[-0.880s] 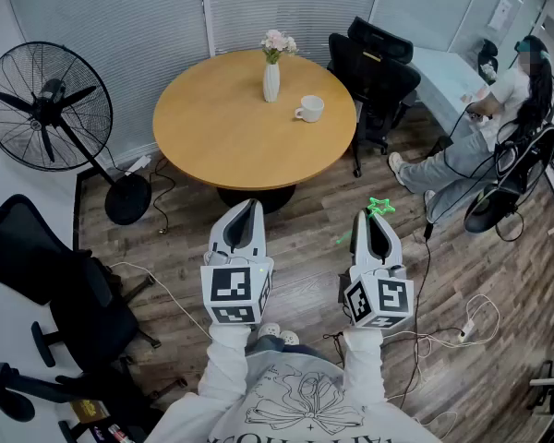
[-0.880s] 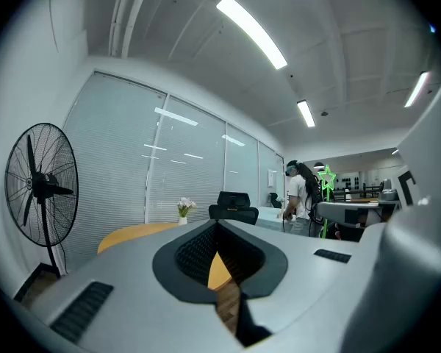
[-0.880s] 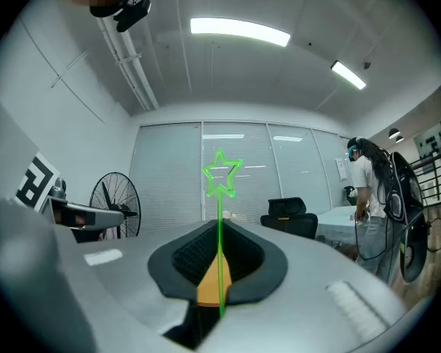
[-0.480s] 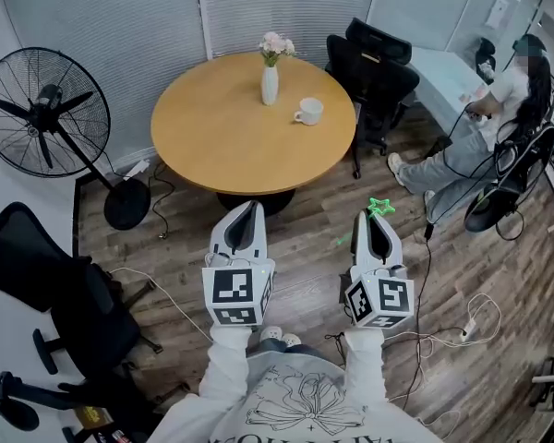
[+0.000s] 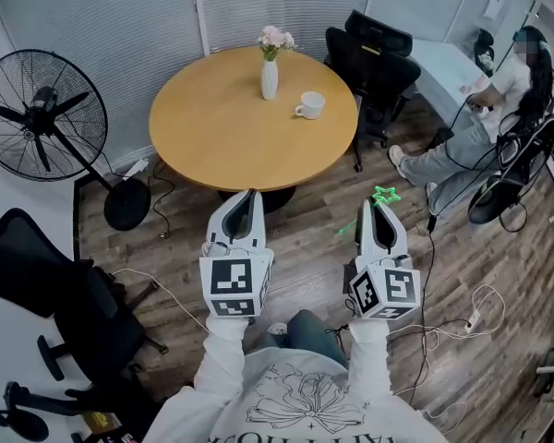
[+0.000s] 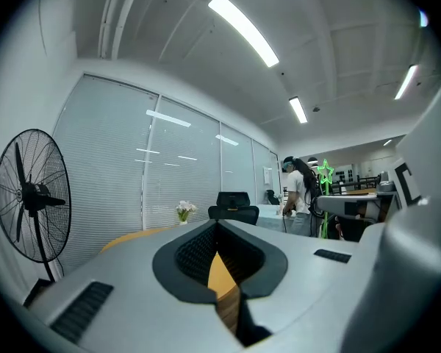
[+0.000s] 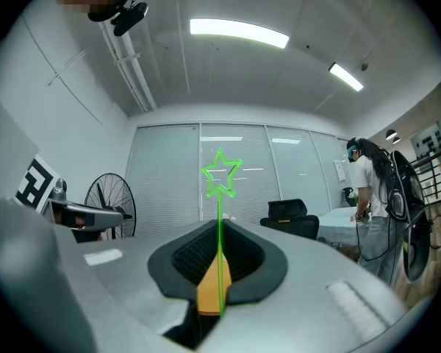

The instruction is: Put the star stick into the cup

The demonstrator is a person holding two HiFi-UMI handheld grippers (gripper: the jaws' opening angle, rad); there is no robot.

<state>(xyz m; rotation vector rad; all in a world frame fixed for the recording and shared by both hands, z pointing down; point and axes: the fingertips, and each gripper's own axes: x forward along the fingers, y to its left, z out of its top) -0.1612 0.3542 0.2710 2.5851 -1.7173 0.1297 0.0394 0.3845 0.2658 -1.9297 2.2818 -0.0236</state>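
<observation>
My right gripper (image 5: 375, 221) is shut on a thin green star stick (image 5: 385, 194). The star end sticks up past the fingertips, and the tail pokes out to the left. In the right gripper view the star stick (image 7: 220, 173) stands upright between the jaws of my right gripper (image 7: 219, 230). A white cup (image 5: 308, 106) stands on the round wooden table (image 5: 222, 137), far ahead of both grippers. My left gripper (image 5: 244, 218) is shut and holds nothing. It is held level beside the right one, over the wooden floor short of the table. In the left gripper view my left gripper (image 6: 218, 228) points at the table.
A white vase of flowers (image 5: 270, 70) stands on the table near the cup. A standing fan (image 5: 39, 118) is at the left, and black office chairs (image 5: 377, 63) are behind the table. A seated person (image 5: 494, 109) is at a desk on the right. Cables (image 5: 448, 330) lie on the floor.
Both grippers have moved a little forward toward the table, the right one still holding the star stick. A knee of the person holding them now shows below the grippers.
</observation>
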